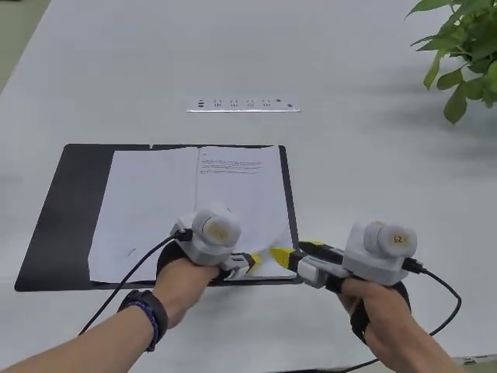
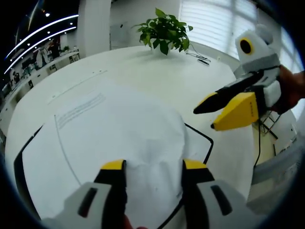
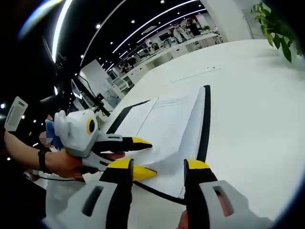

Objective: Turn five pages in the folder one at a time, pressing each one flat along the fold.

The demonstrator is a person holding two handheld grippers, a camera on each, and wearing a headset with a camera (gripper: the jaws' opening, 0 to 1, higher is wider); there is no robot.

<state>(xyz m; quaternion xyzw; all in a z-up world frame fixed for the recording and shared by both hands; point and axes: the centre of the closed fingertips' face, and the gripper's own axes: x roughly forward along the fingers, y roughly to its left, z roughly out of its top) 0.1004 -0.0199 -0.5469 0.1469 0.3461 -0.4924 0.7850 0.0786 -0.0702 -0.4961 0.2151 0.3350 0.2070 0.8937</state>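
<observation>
A black folder (image 1: 46, 233) lies open on the white table, with white pages (image 1: 241, 202) across both halves. My left gripper (image 1: 252, 263) is at the bottom right corner of the right-hand page. In the left gripper view it (image 2: 153, 164) stands open, and the slightly bulged page (image 2: 119, 133) runs between and under its jaws. My right gripper (image 1: 281, 256) faces it from the right, just off the folder's lower right corner. Its jaws (image 3: 158, 166) are open over the page corner with nothing gripped. Each gripper shows in the other's view: the right gripper (image 2: 204, 119) and the left gripper (image 3: 152, 158).
A thin silver strip (image 1: 243, 105) lies on the table beyond the folder. A green potted plant (image 1: 466, 54) stands at the far right. Black cables (image 1: 124, 284) trail from both grippers toward the person. Bare white table (image 1: 373, 171) surrounds the folder.
</observation>
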